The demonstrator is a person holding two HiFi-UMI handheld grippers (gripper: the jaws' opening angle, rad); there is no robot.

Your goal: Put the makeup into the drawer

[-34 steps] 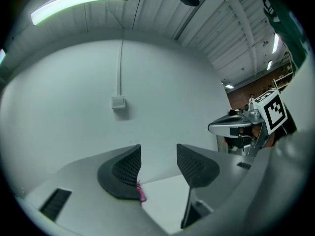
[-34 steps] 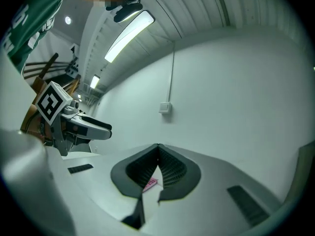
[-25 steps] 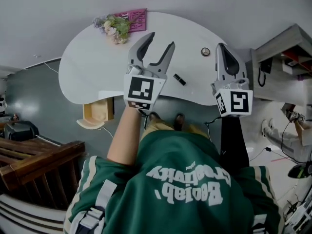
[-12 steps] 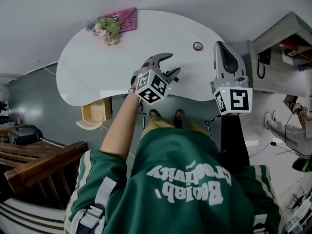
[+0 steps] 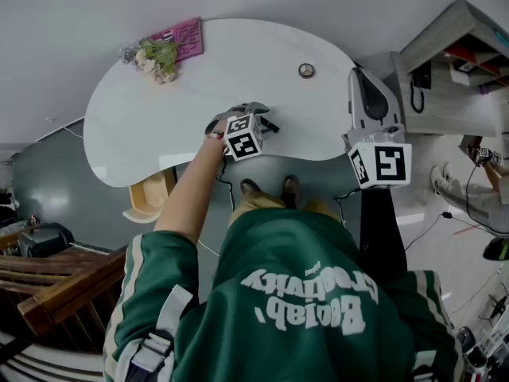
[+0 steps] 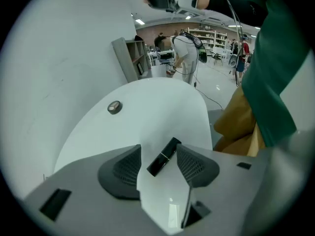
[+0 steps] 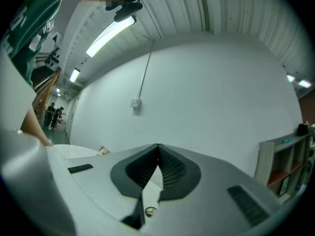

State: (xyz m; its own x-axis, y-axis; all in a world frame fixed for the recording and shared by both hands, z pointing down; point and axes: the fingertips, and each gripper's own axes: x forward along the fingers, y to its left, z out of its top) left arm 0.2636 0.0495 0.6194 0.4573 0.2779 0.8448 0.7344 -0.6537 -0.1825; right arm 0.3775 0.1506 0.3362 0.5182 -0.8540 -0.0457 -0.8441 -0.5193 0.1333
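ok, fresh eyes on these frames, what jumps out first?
The left gripper is tipped down over the white curved table, jaws apart, with a black lipstick tube lying slantwise between them. The right gripper hangs shut and empty over the table's right end, near a small round item. A wooden drawer stands pulled out under the table's near edge, at left.

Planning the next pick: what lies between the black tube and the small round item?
Only bare table, in the left gripper view, separates black tube from round item.
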